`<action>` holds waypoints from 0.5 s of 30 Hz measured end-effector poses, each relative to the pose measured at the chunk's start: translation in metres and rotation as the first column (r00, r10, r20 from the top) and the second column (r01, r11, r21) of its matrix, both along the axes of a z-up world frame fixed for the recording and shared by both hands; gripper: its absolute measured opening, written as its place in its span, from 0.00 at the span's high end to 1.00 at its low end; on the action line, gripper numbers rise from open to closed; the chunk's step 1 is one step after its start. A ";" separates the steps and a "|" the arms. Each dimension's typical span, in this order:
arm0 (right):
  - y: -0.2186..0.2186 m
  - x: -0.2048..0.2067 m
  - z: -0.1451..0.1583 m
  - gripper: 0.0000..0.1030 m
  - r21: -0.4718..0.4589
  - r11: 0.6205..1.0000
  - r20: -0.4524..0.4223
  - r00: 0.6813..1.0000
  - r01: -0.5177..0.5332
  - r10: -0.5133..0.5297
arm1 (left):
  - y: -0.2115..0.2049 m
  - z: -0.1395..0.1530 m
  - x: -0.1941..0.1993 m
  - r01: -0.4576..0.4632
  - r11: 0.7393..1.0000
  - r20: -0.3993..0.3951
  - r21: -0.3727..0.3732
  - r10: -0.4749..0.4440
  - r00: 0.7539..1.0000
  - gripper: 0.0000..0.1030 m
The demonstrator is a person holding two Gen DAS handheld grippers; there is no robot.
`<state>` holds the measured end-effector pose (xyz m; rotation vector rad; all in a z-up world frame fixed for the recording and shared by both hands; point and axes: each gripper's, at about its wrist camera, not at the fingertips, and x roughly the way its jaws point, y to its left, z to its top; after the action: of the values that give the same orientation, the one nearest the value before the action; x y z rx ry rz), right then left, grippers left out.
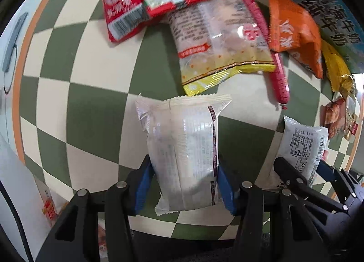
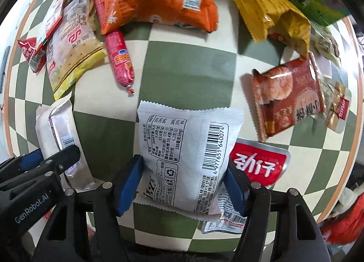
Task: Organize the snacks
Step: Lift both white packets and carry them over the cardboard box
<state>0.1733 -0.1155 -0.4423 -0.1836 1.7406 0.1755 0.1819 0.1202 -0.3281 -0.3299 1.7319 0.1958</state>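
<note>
My left gripper (image 1: 184, 184) is shut on a white snack packet (image 1: 182, 152), held above the checked table. The same packet shows at the left of the right wrist view (image 2: 59, 134). My right gripper (image 2: 182, 184) is shut on a white packet with a barcode (image 2: 188, 148), which also shows at the right of the left wrist view (image 1: 304, 148). The two grippers sit side by side, left one to the left.
On the green-and-cream checked table (image 2: 191, 68) lie a pink sausage (image 2: 120, 59), an orange bag (image 2: 159, 0), a yellow bag (image 2: 273, 16), a shrimp packet (image 2: 289, 98), a red Korean-lettered packet (image 2: 259, 161), a clear-and-yellow bag (image 1: 218, 41) and a red packet (image 1: 120, 11).
</note>
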 end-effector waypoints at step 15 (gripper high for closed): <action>-0.090 0.052 0.155 0.32 0.289 0.952 0.164 0.975 0.098 -0.150 | -0.061 0.173 0.075 0.213 0.977 0.354 -0.017 -0.193 0.915 0.51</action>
<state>0.2258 -0.2059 -0.2876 0.1152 1.5183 0.3003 0.2570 0.0590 -0.1547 -0.2077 1.4057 -0.0622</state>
